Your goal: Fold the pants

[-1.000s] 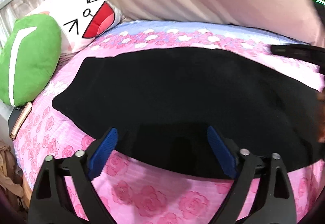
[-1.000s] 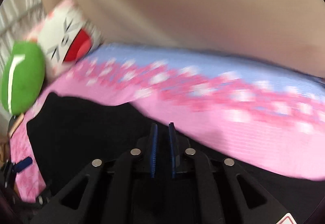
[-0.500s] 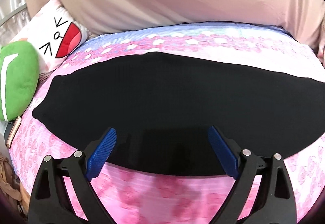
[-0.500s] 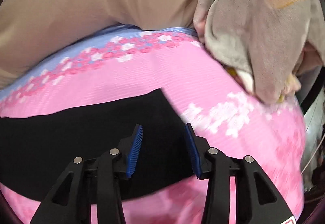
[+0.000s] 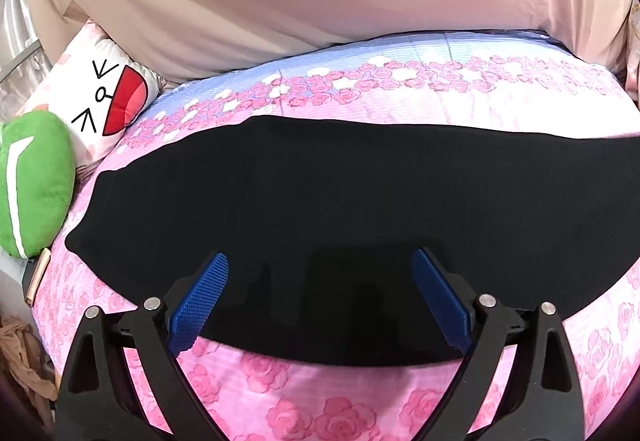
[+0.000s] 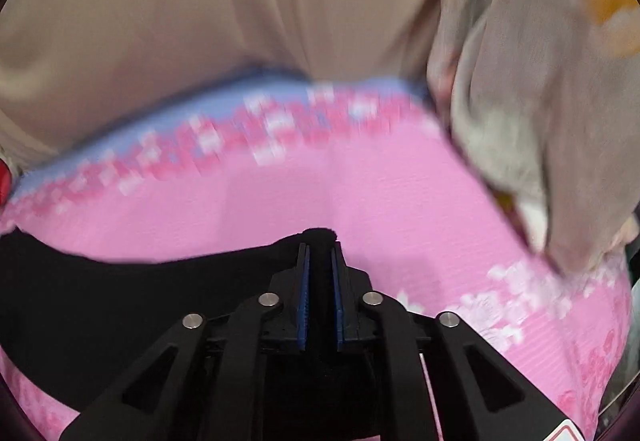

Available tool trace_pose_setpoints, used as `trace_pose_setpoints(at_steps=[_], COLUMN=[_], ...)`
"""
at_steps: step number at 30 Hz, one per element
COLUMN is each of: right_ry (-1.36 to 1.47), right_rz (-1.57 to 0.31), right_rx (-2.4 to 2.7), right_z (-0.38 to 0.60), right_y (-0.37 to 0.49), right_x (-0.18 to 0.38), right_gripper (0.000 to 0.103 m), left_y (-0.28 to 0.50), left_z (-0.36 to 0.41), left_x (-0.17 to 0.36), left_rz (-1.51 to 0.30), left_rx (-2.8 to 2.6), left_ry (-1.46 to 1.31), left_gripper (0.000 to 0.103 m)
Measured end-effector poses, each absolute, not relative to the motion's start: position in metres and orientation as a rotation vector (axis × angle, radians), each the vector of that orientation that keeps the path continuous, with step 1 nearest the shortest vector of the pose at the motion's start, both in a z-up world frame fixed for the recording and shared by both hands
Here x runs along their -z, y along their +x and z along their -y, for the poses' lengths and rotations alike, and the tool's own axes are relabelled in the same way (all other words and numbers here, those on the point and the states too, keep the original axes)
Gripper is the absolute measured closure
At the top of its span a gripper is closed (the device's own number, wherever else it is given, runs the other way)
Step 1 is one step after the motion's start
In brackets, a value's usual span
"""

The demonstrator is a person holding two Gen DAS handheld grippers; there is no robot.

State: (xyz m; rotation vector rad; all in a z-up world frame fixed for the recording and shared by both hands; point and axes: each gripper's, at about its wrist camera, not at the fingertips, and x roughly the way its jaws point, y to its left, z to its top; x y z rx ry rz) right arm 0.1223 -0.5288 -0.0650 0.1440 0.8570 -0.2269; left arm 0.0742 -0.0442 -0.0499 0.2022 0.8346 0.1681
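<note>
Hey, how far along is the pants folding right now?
Done: the black pants lie flat in one long strip on the pink bedspread, apparently already folded lengthwise. In hand: the right tool is clamped on the pants' corner, while the left tool hovers open over the near edge. Left: folding the strip across; no crosswise fold shows.

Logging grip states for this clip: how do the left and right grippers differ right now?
The left gripper is wide open, hovering over the black pants; the right gripper is shut on a pants corner. The left view is sharp, the right blurred. Both have blue pads.
</note>
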Motion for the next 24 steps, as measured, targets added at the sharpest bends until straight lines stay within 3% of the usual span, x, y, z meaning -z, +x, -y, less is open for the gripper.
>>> trace_pose_setpoints(at_steps=[4,7,12,19,24], right_ry=[0.138,0.170,0.131,0.161,0.160], right_rz=[-0.771,-0.716,-0.888,-0.769,-0.820], right_rx=[0.302,0.240,0.261,0.240,0.096], right_z=[0.529,0.519,0.505,0.464,0.402], right_y=[0.094,0.061,0.066,0.027,0.037], right_x=[0.044,0.020,0.057,0.019,0.043], right_gripper=[0.081,0.081,0.088,0.082,0.082], left_y=[0.080,0.081,0.085,0.075,0.073], left_z=[0.045,0.042,0.039,0.023,0.011], left_x=[0.056,0.058,0.065,0.059,0.061], left_rz=[-0.842,-0.841,-0.855,-0.832,-0.838], left_rx=[-0.174,-0.169,-0.157,-0.154,-0.154], left_ry=[0.205,0.194,0.180,0.158,0.134], left_gripper=[0.012,0.012,0.012,0.011,0.011])
